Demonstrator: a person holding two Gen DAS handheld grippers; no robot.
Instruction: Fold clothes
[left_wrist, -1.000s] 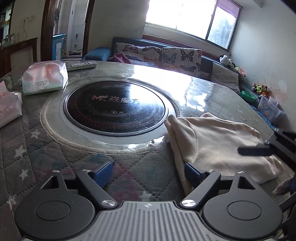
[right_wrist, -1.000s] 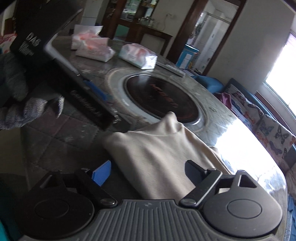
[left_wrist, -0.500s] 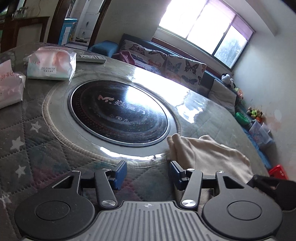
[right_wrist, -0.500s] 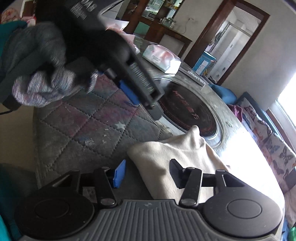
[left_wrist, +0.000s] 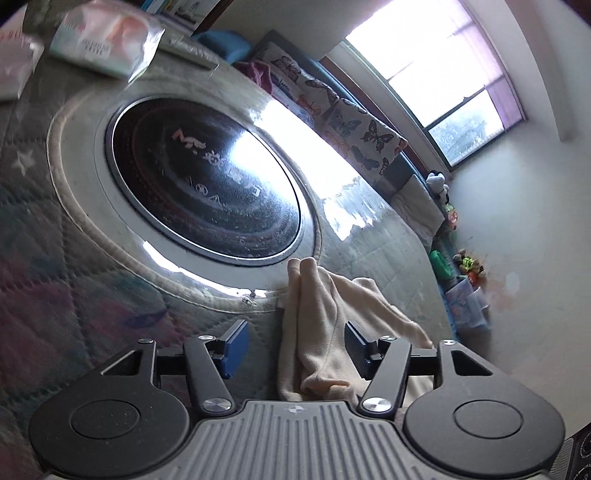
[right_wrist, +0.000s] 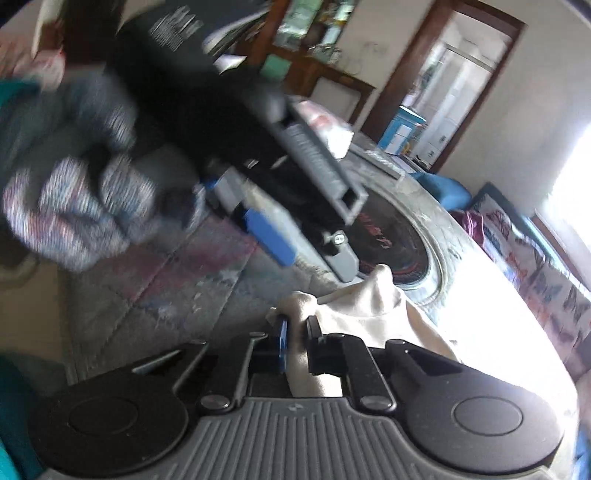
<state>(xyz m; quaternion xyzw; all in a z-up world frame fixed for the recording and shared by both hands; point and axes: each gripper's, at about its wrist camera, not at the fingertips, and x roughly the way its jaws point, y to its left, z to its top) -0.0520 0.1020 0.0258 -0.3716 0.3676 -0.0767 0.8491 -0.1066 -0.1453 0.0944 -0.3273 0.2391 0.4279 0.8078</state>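
A cream garment (left_wrist: 325, 325) lies bunched on the quilted table beside the black round hotplate (left_wrist: 207, 181). My left gripper (left_wrist: 295, 345) is open, its blue pads on either side of a raised fold of the garment, not pinching it. In the right wrist view my right gripper (right_wrist: 295, 339) is shut on an edge of the cream garment (right_wrist: 354, 306), which bulges up between the fingers. The left gripper (right_wrist: 269, 236) and its gloved hand show blurred above it.
Tissue packs (left_wrist: 103, 40) and a remote lie at the table's far side. A butterfly-print sofa (left_wrist: 343, 114) stands under the window behind the table. Toys and a box (left_wrist: 465, 295) sit by the right wall. A doorway (right_wrist: 443, 85) shows in the right wrist view.
My right gripper has closed on the garment's edge. My left gripper has moved in over the garment, tilted, so a fold now sits between its open fingers.
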